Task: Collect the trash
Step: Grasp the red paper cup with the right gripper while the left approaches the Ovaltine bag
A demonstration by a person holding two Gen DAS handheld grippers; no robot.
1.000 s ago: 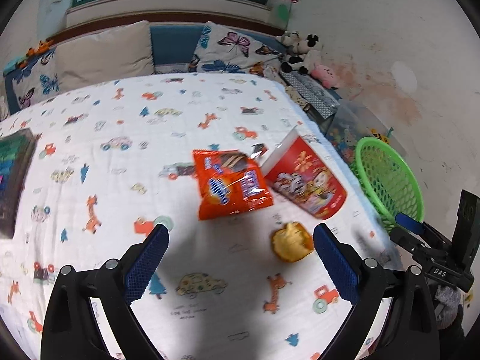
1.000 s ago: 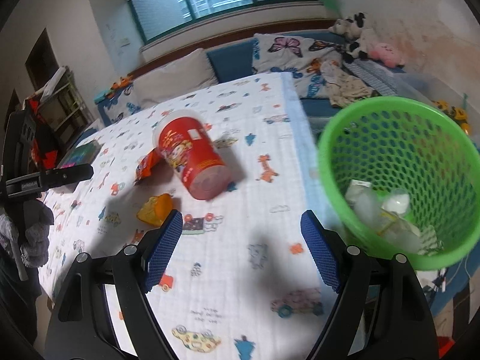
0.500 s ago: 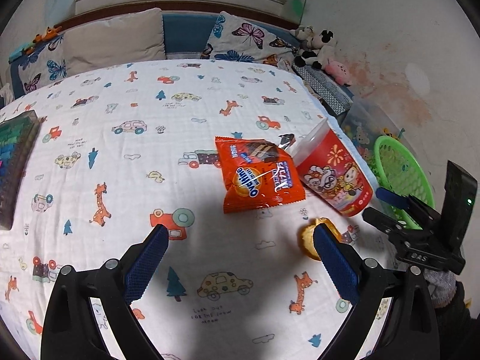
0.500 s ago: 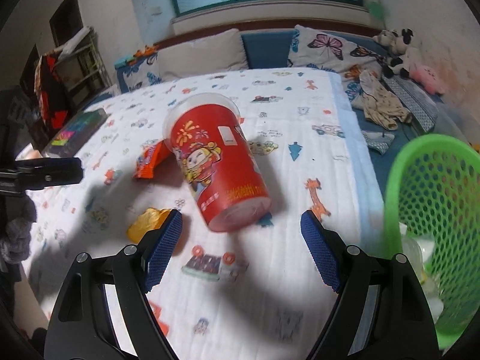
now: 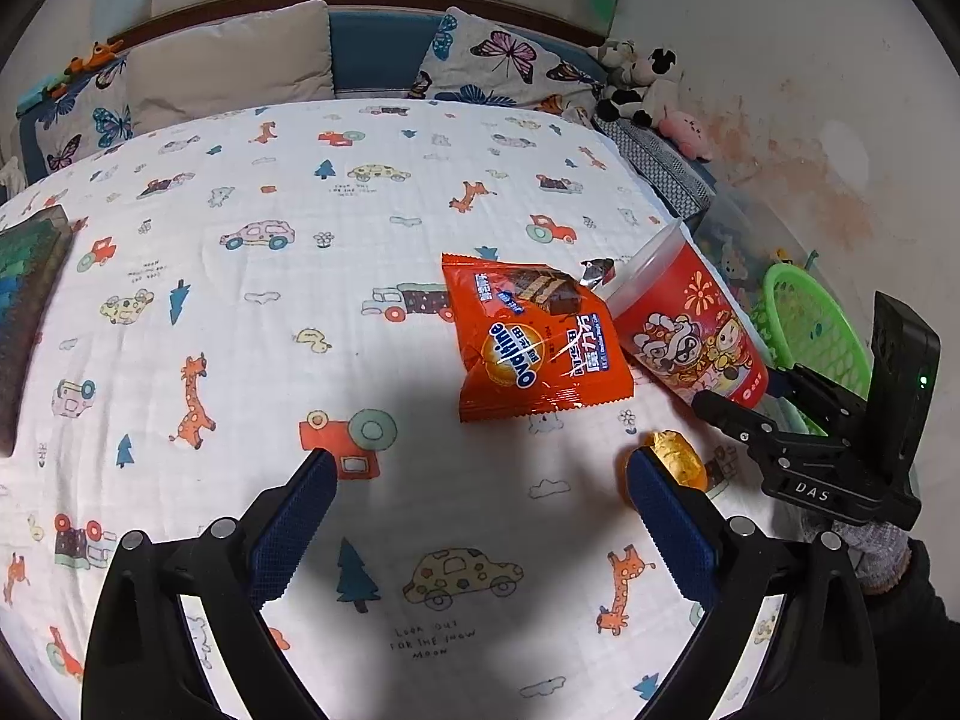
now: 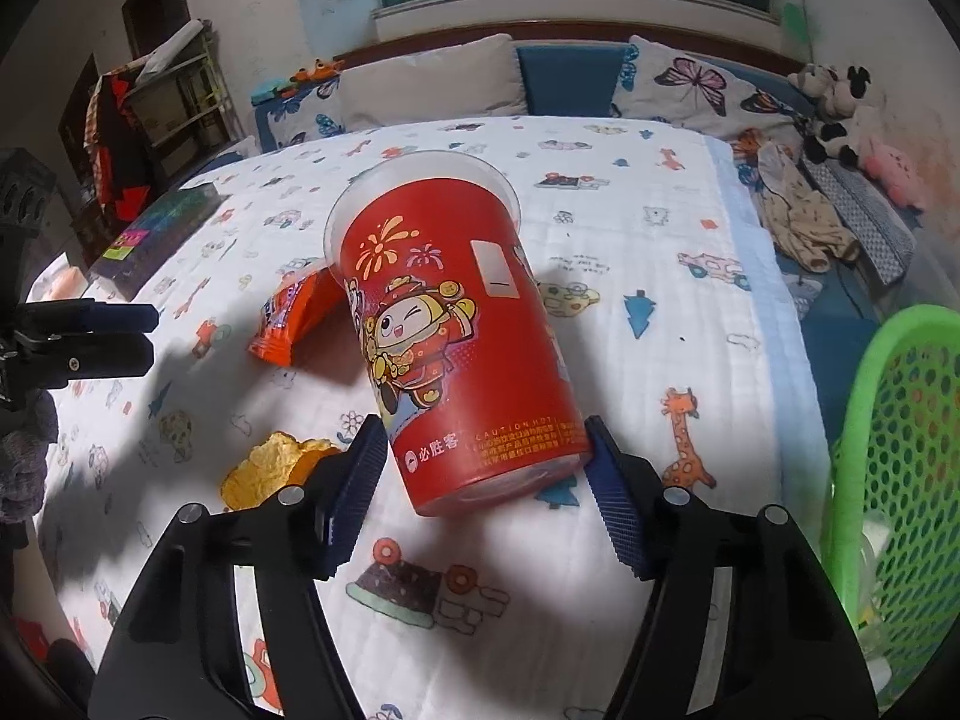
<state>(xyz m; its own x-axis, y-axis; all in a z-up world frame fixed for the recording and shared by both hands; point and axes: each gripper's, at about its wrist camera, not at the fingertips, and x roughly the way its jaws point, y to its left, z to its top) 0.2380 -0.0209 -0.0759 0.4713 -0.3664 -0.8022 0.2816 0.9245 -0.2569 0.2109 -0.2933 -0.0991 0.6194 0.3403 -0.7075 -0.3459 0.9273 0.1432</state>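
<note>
A big red paper cup (image 6: pixel 456 348) lies on its side on the bed; it also shows in the left wrist view (image 5: pixel 690 330). My right gripper (image 6: pixel 486 468) is open, its fingers on either side of the cup's base end. An orange snack wrapper (image 5: pixel 534 342) lies left of the cup, partly hidden behind it in the right wrist view (image 6: pixel 294 324). A crumpled yellow scrap (image 6: pixel 270 468) lies near the cup's base; my left finger partly hides the scrap (image 5: pixel 678 456). My left gripper (image 5: pixel 480 480) is open and empty above the sheet, below the wrapper. A green mesh basket (image 6: pixel 894 450) stands off the bed's right side.
The bed has a white cartoon-print sheet (image 5: pixel 240 300). A dark box (image 5: pixel 24 300) lies at its left edge. Pillows (image 5: pixel 234 72) and plush toys (image 5: pixel 642 84) line the head end. Clothes (image 6: pixel 804 216) lie right of the bed. The basket holds some white trash (image 6: pixel 870 540).
My right gripper has moved left and forward from the basket until its fingers flank the red cup. My left gripper has shifted so the wrapper and cup sit farther right in view.
</note>
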